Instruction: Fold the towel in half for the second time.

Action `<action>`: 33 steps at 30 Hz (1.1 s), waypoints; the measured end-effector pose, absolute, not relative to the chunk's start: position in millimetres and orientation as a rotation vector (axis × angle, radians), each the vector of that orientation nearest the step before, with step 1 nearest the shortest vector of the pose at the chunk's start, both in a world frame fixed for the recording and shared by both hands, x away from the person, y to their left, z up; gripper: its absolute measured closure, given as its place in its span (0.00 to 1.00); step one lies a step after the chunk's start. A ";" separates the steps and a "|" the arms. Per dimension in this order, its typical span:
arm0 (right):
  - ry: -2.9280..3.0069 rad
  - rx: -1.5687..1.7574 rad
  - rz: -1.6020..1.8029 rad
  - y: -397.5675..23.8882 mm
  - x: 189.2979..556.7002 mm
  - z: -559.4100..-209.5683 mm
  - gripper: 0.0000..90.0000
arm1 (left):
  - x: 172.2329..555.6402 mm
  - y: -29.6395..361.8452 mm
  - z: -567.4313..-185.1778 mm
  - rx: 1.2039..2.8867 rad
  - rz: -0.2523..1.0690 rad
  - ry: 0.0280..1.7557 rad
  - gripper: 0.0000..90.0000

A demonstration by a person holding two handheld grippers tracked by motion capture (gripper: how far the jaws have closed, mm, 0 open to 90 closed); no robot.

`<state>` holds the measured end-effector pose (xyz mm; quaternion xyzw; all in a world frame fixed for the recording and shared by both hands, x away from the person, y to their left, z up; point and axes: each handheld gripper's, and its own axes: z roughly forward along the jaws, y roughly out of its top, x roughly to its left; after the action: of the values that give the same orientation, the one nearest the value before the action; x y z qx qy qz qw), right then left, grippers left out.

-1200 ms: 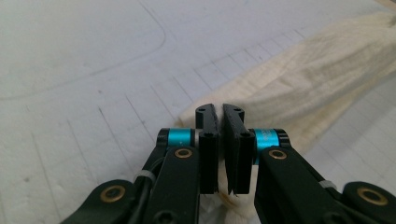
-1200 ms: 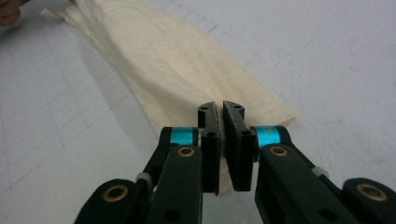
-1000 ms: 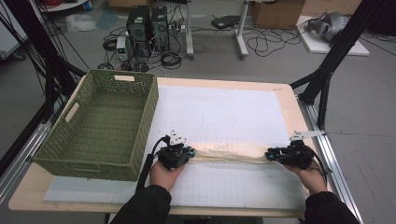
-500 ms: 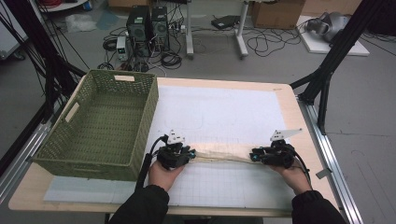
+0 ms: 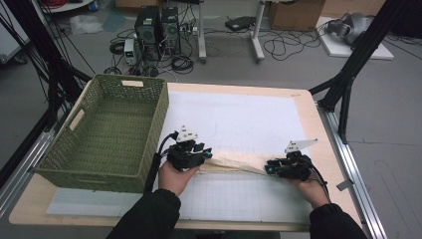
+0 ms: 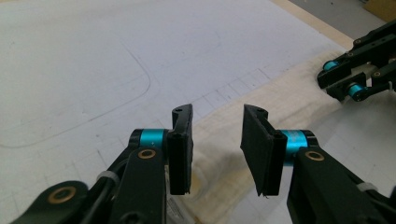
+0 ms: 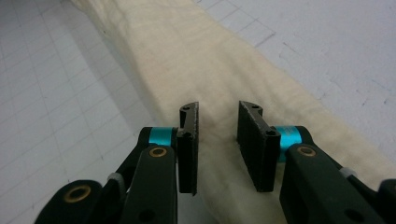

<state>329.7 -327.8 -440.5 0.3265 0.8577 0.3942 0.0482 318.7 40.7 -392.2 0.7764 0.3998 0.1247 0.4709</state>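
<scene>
I read left gripper (image 6: 217, 149) jaws just opened, parted above cloth (image 6: 261, 98) | right gripper (image 7: 217, 144) jaws closing, gapped astride cloth | high view: basket (image 5: 107, 132).

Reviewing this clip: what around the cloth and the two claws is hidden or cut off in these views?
- High view: the cloth's two ends, covered by the left claw and right claw.
- Left claw view: the cloth's near end, cut off by the bottom edge and hidden by the black jaws.
- Right claw view: whether the pads touch the cloth; the jaws hide the contact.
- High view: the basket's near inside wall.
</scene>
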 end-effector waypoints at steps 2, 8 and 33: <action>2.617 0.995 1.198 -327.7 329.7 -440.6 0.77 | 323.2 35.4 -397.9 1.920 0.285 1.000 0.81; 2.605 0.989 1.208 -332.1 330.6 -441.5 0.77 | 320.6 25.4 -417.5 2.004 0.258 1.011 0.85; 2.512 1.000 1.179 -373.9 307.3 -439.9 0.73 | 308.3 35.3 -439.9 2.065 0.288 0.991 0.80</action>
<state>307.3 -373.9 -439.9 0.3376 0.8476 0.3979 0.0960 308.3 35.3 -439.9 0.8180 0.3925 0.1140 0.4046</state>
